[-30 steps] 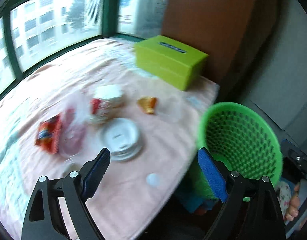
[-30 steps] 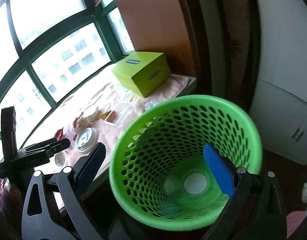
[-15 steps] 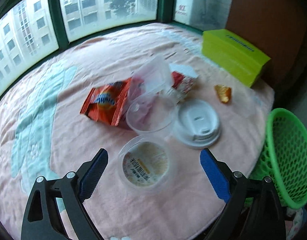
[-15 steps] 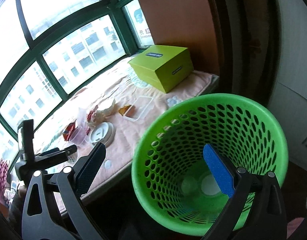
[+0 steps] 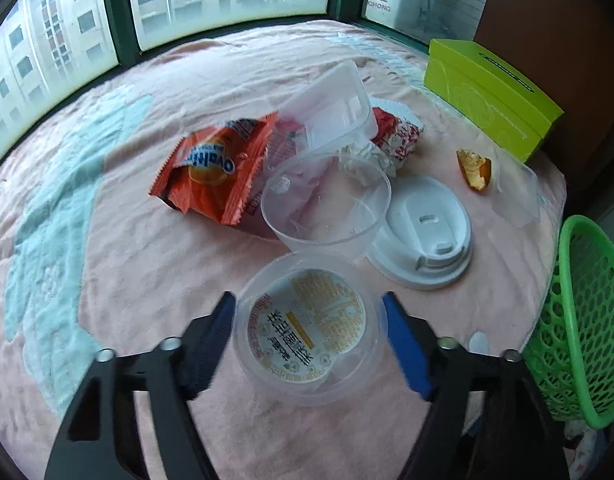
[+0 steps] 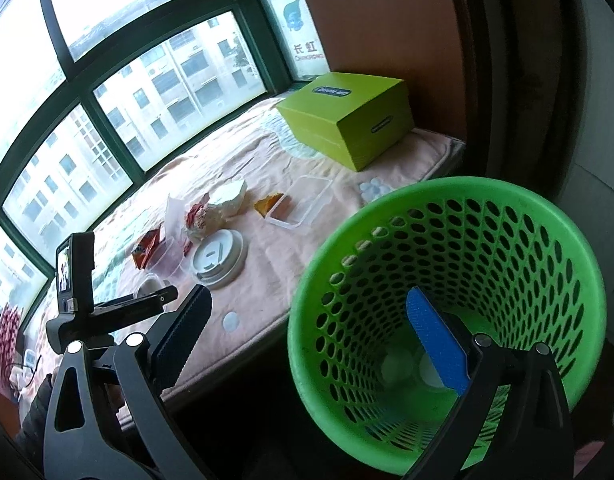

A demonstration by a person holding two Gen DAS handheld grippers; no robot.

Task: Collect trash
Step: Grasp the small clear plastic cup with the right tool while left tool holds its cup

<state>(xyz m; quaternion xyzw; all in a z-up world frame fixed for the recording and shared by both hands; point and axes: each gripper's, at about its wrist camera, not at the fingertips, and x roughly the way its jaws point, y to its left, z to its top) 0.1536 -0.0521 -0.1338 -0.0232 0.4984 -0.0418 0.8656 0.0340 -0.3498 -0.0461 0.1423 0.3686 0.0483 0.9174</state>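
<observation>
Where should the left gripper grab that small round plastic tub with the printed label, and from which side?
Across its round rim, coming from above and the near edge. The tub lies flat on the blanket, and the left gripper, whose jaws have just been closing, already straddles it, one finger each side.

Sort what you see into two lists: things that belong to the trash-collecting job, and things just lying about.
Job: clear labelled cup, orange wrapper, white lid, green basket, left gripper.

Lying about: green box, pink blanket.
</observation>
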